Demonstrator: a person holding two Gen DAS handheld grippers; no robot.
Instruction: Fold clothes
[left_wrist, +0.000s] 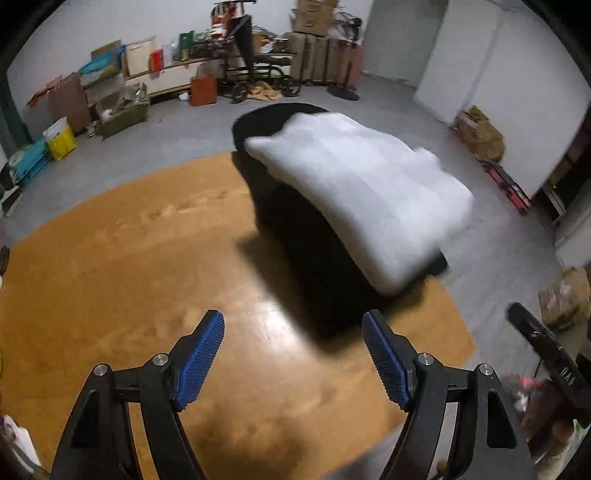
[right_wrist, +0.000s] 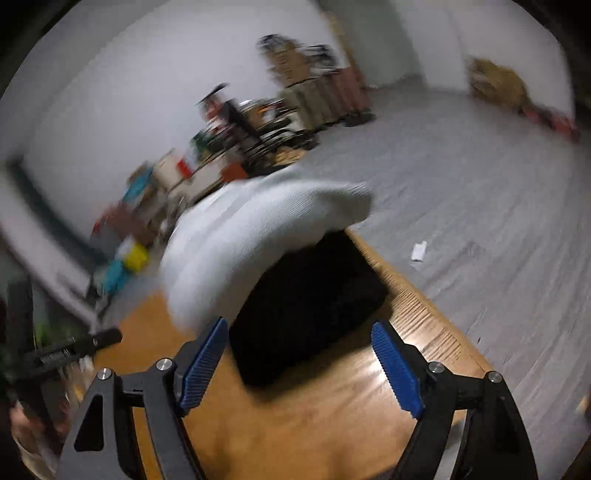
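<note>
- Wooden table (left_wrist: 129, 258), orange-brown and glossy, fills the lower half of both wrist views; grey floor (left_wrist: 184, 125) surrounds it.
- White folded garment (left_wrist: 362, 195) lies on top of a black garment (left_wrist: 295, 236) at the far right part of the table; both are blurred.
- Left gripper (left_wrist: 293, 360): blue ribbed pads spread wide apart, holding nothing, above bare tabletop, near the black garment's edge but apart from it.
- Right gripper (right_wrist: 300, 365): pads likewise spread wide, empty, with the black garment seen between them and the white garment just beyond the left pad; whether they touch cannot be told.
- Cardboard boxes (left_wrist: 310, 16) and assorted clutter line the far white wall (left_wrist: 92, 29).
- Right wrist view is heavily smeared.
</note>
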